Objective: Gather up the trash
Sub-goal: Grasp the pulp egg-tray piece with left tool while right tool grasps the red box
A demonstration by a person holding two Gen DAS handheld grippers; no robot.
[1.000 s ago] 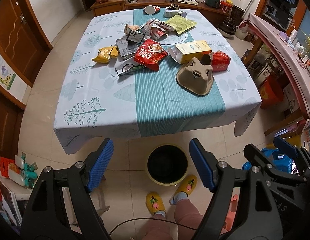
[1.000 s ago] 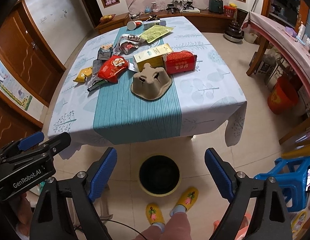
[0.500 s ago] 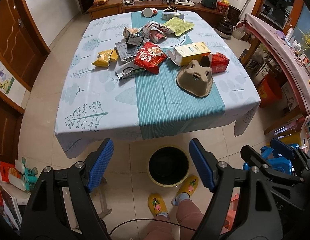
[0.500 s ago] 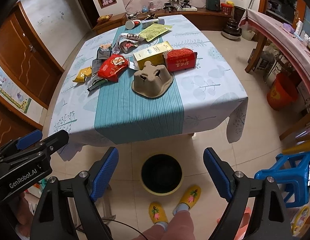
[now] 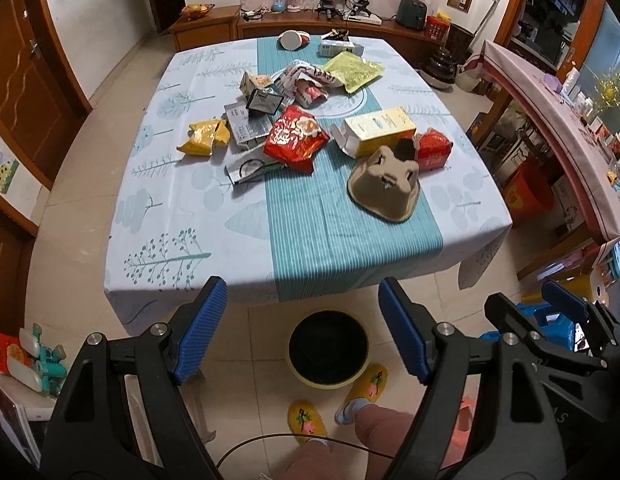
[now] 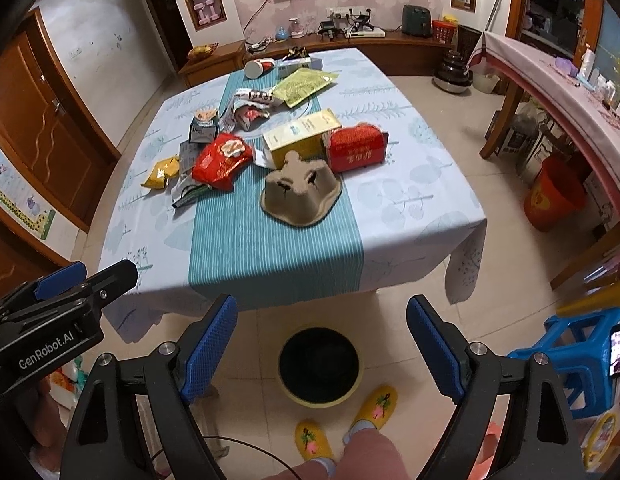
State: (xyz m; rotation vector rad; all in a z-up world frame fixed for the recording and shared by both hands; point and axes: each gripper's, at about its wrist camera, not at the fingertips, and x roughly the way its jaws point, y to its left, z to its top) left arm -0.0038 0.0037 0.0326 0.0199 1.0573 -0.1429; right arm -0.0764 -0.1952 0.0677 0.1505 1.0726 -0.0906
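Trash lies scattered on the table (image 5: 170, 208): a brown pulp cup tray (image 5: 384, 188) (image 6: 300, 192), a red snack bag (image 5: 296, 142) (image 6: 222, 158), a yellow box (image 5: 380, 130) (image 6: 304, 132), a red pack (image 5: 432, 150) (image 6: 358, 148), a yellow wrapper (image 5: 204, 142) (image 6: 162, 172) and a green pouch (image 5: 352, 70) (image 6: 302, 86). A black bin with a yellow rim (image 5: 328, 350) (image 6: 320, 364) stands on the floor before the table. My left gripper (image 5: 302, 332) and right gripper (image 6: 322, 344) are open and empty, held above the floor short of the table.
A blue stool (image 6: 582, 364) stands at the right. An orange bucket (image 6: 552, 196) sits under a side counter (image 6: 550, 80). The person's yellow slippers (image 6: 374, 404) are beside the bin. A low cabinet (image 5: 350, 28) runs along the far wall.
Both grippers have tilted up and moved a little toward the table, so the table sits lower and larger in both views. Both stay open and empty.
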